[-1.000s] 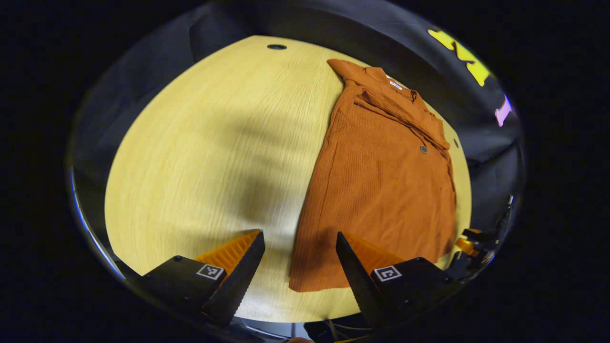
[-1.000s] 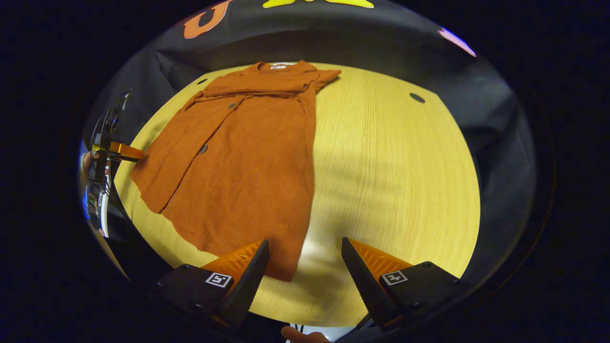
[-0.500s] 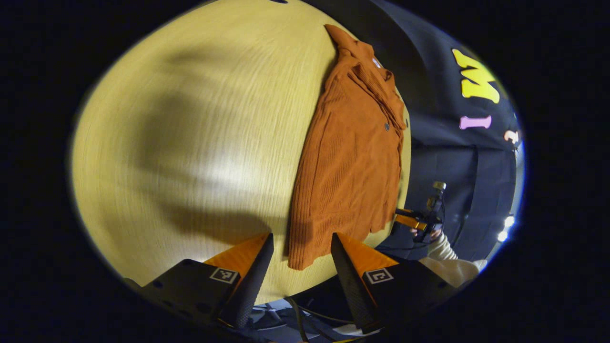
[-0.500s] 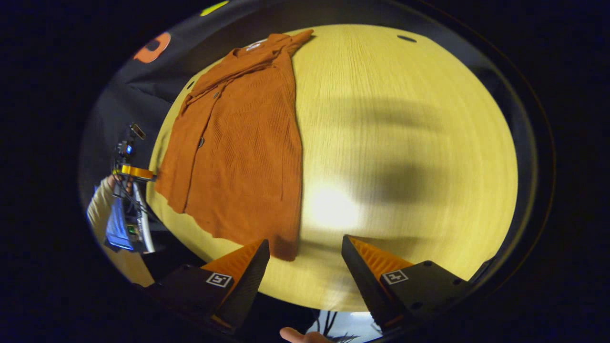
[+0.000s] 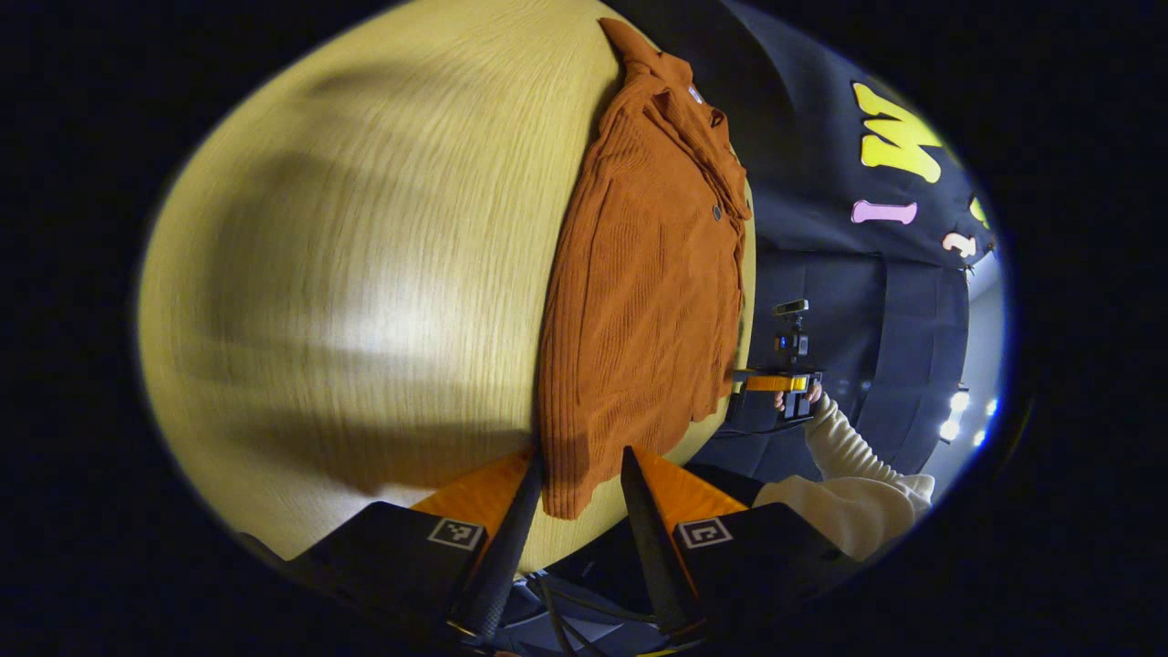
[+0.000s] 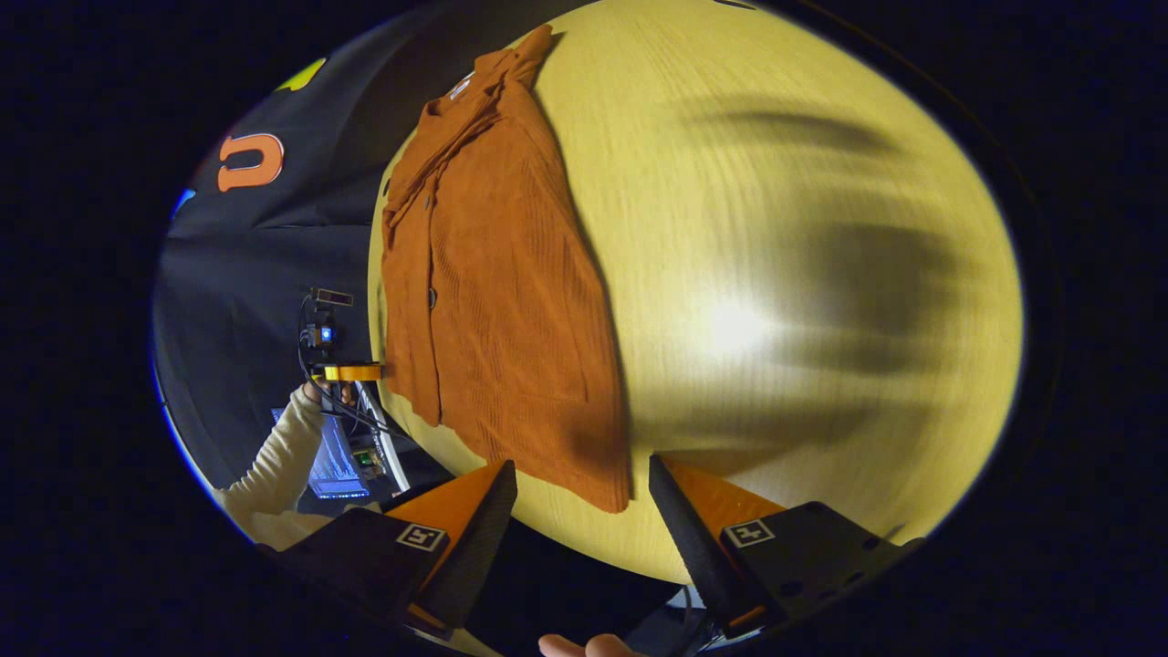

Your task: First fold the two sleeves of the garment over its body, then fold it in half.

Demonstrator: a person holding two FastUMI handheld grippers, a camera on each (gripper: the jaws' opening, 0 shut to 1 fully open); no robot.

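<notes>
A rust-orange buttoned garment [image 5: 639, 274] lies flat on the wooden table [image 5: 365, 274], collar far away, both sleeves folded across its chest. My left gripper [image 5: 581, 456] is at the near table edge. Its jaws stand narrowed around one hem corner [image 5: 568, 497] but still apart from the cloth on one side. In the right gripper view the same garment [image 6: 502, 301] stretches away, and my right gripper [image 6: 581, 467] stands open with the other hem corner [image 6: 610, 493] between its fingers. Each view shows the other gripper farther off, the right gripper [image 5: 776, 381] and the left gripper [image 6: 351, 371].
A person's cream sleeve [image 5: 849, 474] reaches in beside the table edge; the other sleeve [image 6: 274, 456] shows at the left. A lit screen [image 6: 333, 465] and cables sit below the table. Bare wood [image 6: 776, 274] spreads beside the garment.
Both grippers dropped toward the near hem and tilted. The left gripper's jaws narrowed around its hem corner. The right gripper stayed open, and the other corner now lies between its fingers.
</notes>
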